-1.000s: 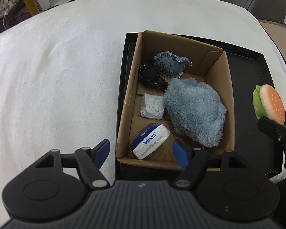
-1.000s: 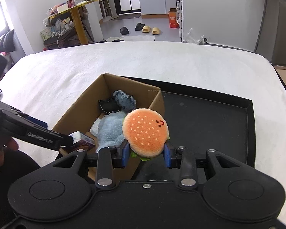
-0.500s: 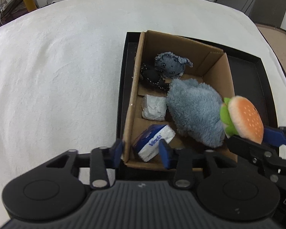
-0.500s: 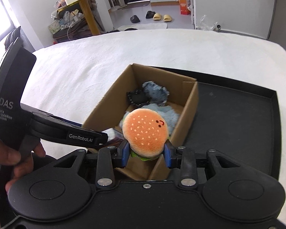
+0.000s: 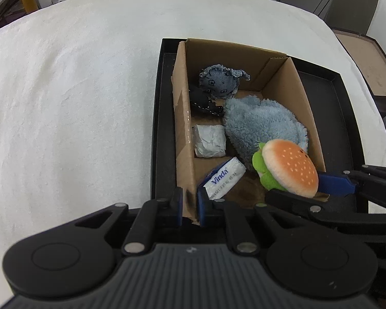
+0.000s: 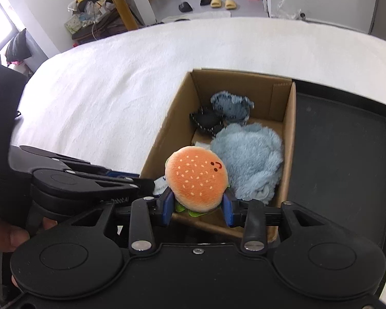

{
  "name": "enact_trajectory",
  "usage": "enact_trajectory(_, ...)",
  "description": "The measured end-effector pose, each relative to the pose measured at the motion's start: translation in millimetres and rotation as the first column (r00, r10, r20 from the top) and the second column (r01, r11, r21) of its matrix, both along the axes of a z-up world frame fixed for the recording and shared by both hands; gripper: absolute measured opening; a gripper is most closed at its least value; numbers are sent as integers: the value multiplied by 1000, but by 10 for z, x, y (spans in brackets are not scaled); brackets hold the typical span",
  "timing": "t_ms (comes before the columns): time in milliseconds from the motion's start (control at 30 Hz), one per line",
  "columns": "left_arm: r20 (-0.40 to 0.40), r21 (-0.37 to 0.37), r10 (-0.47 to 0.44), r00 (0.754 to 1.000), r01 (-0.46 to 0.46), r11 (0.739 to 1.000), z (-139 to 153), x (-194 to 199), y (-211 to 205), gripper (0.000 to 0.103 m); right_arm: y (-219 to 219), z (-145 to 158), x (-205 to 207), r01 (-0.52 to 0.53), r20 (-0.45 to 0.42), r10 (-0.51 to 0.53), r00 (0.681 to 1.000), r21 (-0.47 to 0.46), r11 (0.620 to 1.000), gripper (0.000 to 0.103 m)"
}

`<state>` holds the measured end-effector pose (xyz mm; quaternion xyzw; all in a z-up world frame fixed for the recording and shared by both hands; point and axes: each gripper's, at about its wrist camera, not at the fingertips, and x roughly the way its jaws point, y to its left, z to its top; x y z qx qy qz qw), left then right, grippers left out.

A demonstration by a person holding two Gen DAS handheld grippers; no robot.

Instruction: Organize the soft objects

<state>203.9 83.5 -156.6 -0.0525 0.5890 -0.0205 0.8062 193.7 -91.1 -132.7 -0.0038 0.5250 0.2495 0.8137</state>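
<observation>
Inside, cardboard box (image 5: 278,77) holds fluffy blue plush (image 5: 262,126), tissue pack (image 5: 224,177).

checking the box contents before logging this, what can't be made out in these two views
- Black soft item: in the left wrist view the cardboard box wall and the denim plush cover part of it.
- Tissue pack: in the right wrist view the left gripper and burger plush hide nearly all of it.
- Right gripper: jaws opening; whether the pads press the burger is unclear.
- Box floor under the blue fluffy plush: hidden in both views.
</observation>
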Motion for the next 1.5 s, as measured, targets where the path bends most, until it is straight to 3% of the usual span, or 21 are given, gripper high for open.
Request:
enact_trajectory(100, 3, -5, -3, 1000, 3, 1000, -3, -3, 9, 11, -15, -50, 18, 17, -31, -17, 999, -8, 1000, 46)
enact_trajectory(500, 13, -9, 18, 1000, -18, 1000, 27, -27, 46, 12, -91, -20, -13, 46, -18, -47, 999, -11, 999, 47)
enact_trajectory(633, 8, 24, 24, 1000, -24, 999, 40, 4, -4, 14, -128, -19, -22, 53, -18, -53, 998, -11, 999, 48)
enact_trajectory(800, 16, 86, -2, 1000, 1, 996, 103, -18, -116, 16, -279, 41, -41, 96, -2, -96, 995, 1, 995, 56)
enact_trajectory(900, 27, 89, 9, 1000, -12, 996, 166, -58, -166, 24, -415, 89, -56, 126, 7, -126, 992, 12, 992, 60)
enact_trajectory(967, 39, 105, 10, 999, -14, 994, 218, -93, -236, 37, -495, 119, -74, 136, 16, -136, 991, 21, 991, 66)
enact_trajectory(1067, 62, 145, 9, 998, -18, 989, 316, -144, -350, 46, -611, 153, -97, 153, 26, -154, 988, 29, 988, 69)
enact_trajectory(1333, 102, 147, 38, 994, -53, 988, 609, -239, -563, 62, -982, 276, -155, 190, 50, -192, 980, 51, 981, 82)
enact_trajectory(1500, 143, 153, 30, 989, -52, 987, 820, -304, -691, 65, -1207, 387, -185, 226, 70, -229, 971, 58, 972, 92)
